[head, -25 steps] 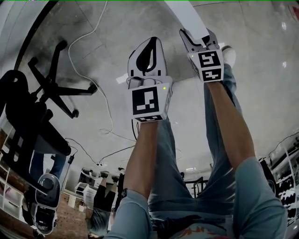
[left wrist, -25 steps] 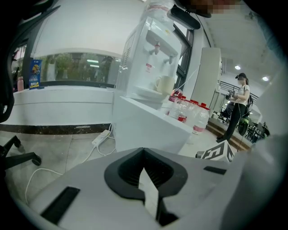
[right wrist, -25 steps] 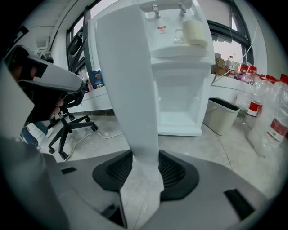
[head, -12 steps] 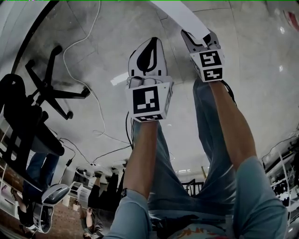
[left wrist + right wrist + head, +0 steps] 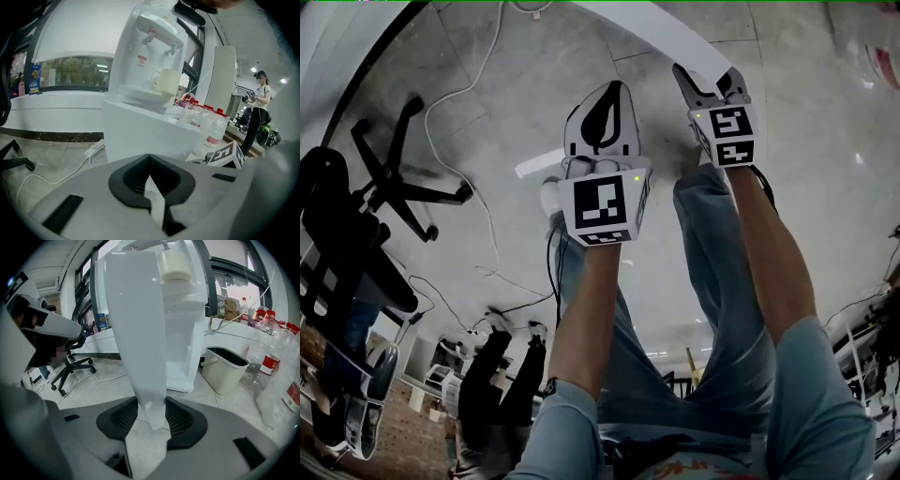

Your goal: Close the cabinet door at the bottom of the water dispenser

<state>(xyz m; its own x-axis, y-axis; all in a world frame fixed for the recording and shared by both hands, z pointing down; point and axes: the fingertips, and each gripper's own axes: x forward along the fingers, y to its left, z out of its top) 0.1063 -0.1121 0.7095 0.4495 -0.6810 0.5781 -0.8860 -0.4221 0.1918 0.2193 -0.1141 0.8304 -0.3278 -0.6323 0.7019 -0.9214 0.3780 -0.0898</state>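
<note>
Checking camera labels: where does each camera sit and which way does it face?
Head view: on the person's head, facing down at the floor; forearms, jeans, left gripper, right gripper show.
Left gripper view: rides that gripper, facing the water dispenser; its shut jaws show.
Right gripper view: rides that gripper, facing the cabinet door clamped in its jaws.
Shared: head and right gripper views show the cabinet door.

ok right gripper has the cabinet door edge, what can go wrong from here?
1. The right gripper pinches only the thin edge of the cabinet door; it could slip free.
2. A hard close could jolt the mug on the water dispenser tray.
3. The power strip lies on the floor nearby: possible trip hazard.
</note>
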